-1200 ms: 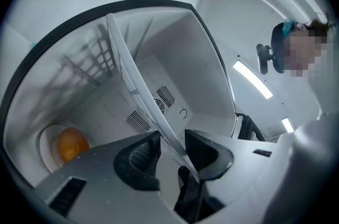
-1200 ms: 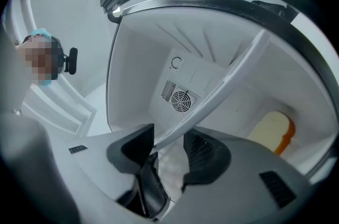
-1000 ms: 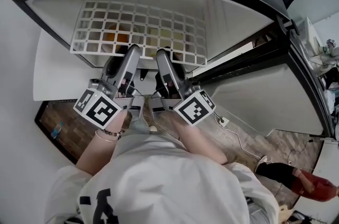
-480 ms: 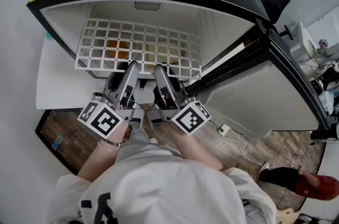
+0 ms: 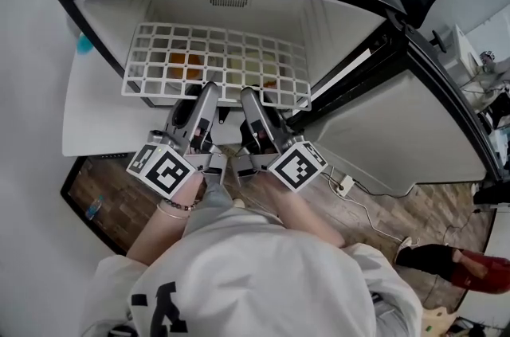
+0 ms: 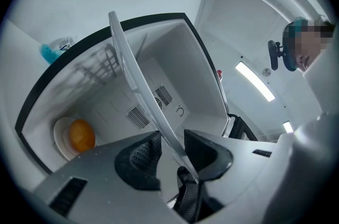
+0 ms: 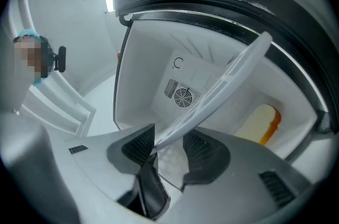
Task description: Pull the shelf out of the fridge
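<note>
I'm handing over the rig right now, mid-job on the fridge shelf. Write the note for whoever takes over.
Left gripper: shut on the front edge of the shelf, left of middle.
Right gripper: shut on the same edge, close beside it.
Shelf: white grid, most of it inside the fridge.
Below it: an orange on a plate.
Done: door open, both grips set.
Left: draw the shelf fully out, probably with an even pull on both sides.

A white shirt (image 5: 263, 272) with black print (image 5: 159, 310) at seven o'clock is worn; bracelets (image 5: 177, 206) are seen on the left wrist.
</note>
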